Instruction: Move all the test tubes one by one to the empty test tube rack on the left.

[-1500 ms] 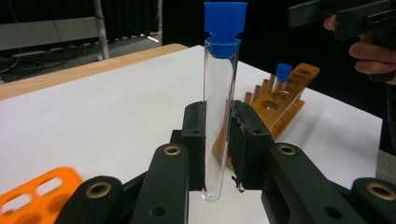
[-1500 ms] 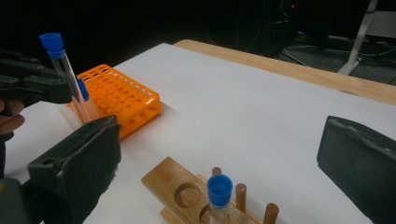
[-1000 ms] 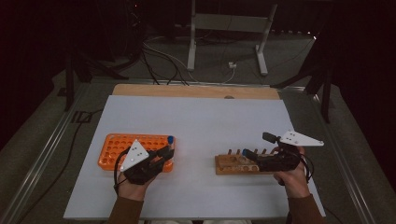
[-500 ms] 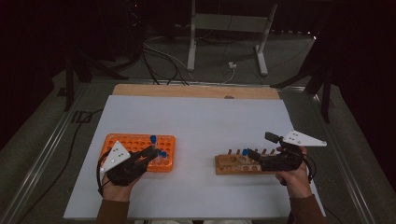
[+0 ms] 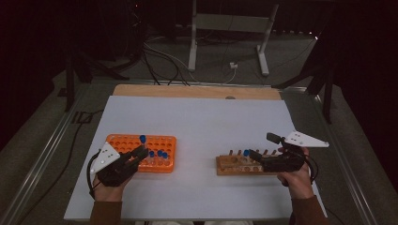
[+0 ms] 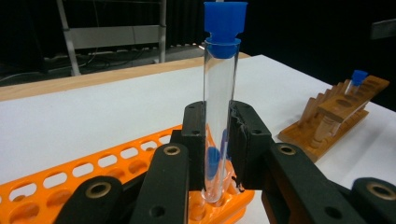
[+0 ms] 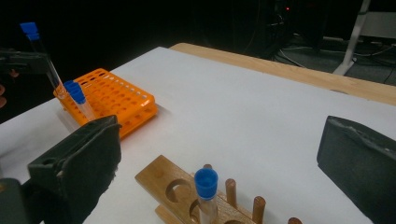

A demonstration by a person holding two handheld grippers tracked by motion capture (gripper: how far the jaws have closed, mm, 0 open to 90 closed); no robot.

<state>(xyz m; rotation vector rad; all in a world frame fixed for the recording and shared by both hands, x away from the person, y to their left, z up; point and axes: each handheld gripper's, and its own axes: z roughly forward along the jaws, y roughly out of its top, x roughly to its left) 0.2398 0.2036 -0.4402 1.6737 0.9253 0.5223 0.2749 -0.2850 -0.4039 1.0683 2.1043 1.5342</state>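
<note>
— What sort of place is this?
— A lab bench in a darkened test room. A white-topped table with a wooden far edge (image 5: 197, 91) carries an orange plastic tube rack (image 5: 141, 142) at lower left and a wooden tube stand (image 5: 230, 165) at lower right.
— Anything else?
— Clear blue-capped test tubes (image 6: 219, 107), loose cables on the grey floor (image 5: 164, 56) at top centre.

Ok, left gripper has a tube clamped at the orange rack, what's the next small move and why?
Probably lift it straight up. The left gripper is shut on the capped tube, whose bottom sits low at the orange rack; a sideways pull could snag. The wooden rack by the open right gripper has free holes.
</note>
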